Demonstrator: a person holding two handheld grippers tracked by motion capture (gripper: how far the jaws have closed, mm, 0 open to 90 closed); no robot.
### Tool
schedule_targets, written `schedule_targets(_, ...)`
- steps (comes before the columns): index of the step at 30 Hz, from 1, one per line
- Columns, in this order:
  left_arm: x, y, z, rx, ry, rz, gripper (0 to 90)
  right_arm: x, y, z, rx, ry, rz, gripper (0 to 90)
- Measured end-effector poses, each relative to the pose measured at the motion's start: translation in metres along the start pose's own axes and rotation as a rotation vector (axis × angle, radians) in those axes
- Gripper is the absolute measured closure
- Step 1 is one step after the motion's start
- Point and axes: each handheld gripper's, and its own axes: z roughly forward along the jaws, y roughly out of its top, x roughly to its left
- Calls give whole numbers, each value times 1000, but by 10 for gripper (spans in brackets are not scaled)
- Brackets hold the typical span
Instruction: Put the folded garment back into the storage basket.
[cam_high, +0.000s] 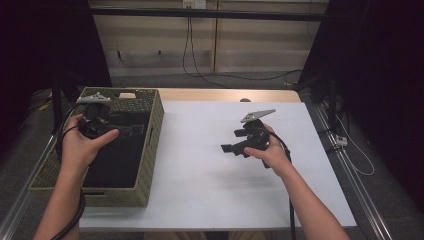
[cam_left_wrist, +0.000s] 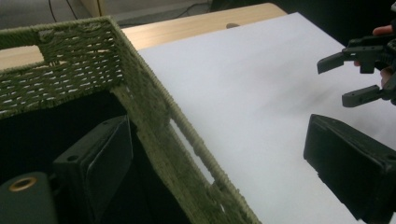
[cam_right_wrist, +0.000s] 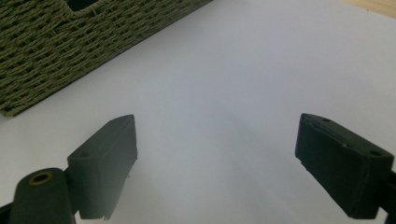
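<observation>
Showing one woven basket (cam_high: 150, 150), two open grippers

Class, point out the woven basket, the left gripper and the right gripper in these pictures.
woven basket (cam_high: 156, 131), high view, on its right wall.
left gripper (cam_high: 131, 130), high view, midway between its fingertips, over the basket.
right gripper (cam_high: 227, 149), high view, midway between its open fingertips.

The room is dim, and the high view is dark at its left and right edges. Light from above falls on the white table top (cam_high: 210, 150), which stands out brightly without glare. A soft shadow lies under the right gripper (cam_high: 239, 142). The basket (cam_high: 150, 150) interior is nearly black. In both gripper views the near jaws are blurred and grainy.
</observation>
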Motion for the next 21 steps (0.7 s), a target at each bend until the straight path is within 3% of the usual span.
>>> schedule_targets(21,-1,-14,1,-106,-36,2,67,-3,-25,-21,49,-20,-1,114)
